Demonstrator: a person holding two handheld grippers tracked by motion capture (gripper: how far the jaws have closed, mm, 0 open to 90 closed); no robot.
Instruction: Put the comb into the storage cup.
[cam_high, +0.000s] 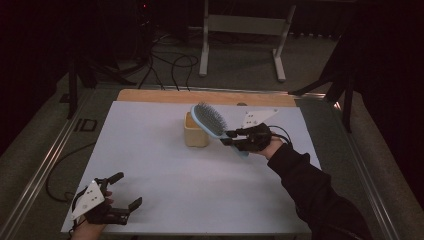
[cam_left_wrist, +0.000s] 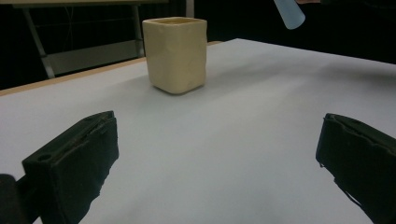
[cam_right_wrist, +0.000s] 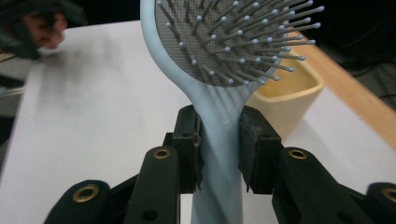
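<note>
Hairbrush (cam_right_wrist: 224, 56), looking light, stiff and smooth-handled, is sitting clamped at its narrow neck in right tongs (cam_right_wrist: 219, 140), while left tongs (cam_left_wrist: 210, 158) are gaping empty.

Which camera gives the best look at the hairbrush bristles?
The right gripper view: the hairbrush sits close up, every bristle distinct, handle clamped between the jaws. The high view shows it small above the cup. The left gripper view catches just its handle end.
</note>
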